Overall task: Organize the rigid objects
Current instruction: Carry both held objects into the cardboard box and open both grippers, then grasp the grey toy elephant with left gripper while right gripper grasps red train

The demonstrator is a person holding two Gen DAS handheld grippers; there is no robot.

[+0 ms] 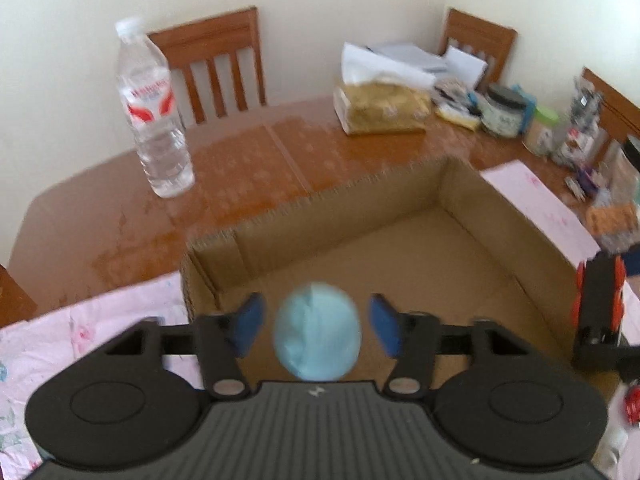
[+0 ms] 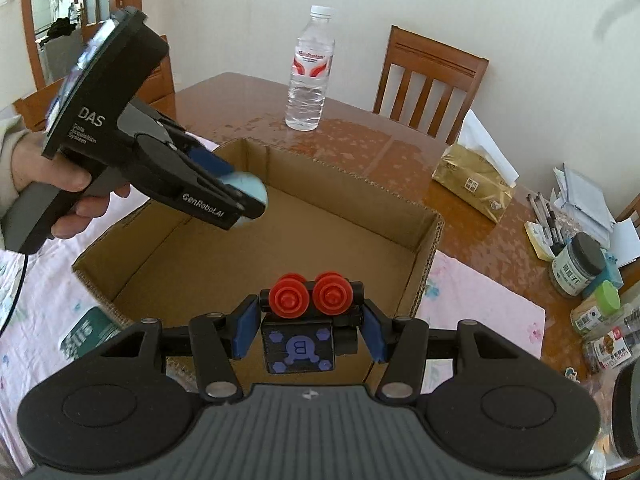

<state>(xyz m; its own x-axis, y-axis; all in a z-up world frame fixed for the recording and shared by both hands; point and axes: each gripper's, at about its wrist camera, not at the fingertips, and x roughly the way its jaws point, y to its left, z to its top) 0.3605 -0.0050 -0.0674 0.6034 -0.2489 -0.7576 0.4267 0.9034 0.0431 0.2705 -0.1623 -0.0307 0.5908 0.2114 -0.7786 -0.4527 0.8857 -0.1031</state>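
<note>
A light blue ball (image 1: 317, 334) hangs between the blue pads of my left gripper (image 1: 316, 326), with visible gaps on both sides, above the open cardboard box (image 1: 516, 216). In the right wrist view the left gripper (image 2: 248, 200) is over the box's (image 2: 424, 280) left side with the ball (image 2: 250, 192) at its tips. My right gripper (image 2: 308, 324) is shut on a black toy with red wheels and a purple B face (image 2: 298, 344), held over the box's near edge. The toy also shows in the left wrist view (image 1: 600, 304).
A water bottle (image 2: 308, 72) stands on the wooden table (image 2: 360, 148) behind the box. A gold tissue pack (image 2: 472, 184), jars (image 2: 576, 264), pens and papers crowd the right side. A pink floral cloth (image 2: 480, 304) lies under the box. Wooden chairs (image 2: 428, 80) surround the table.
</note>
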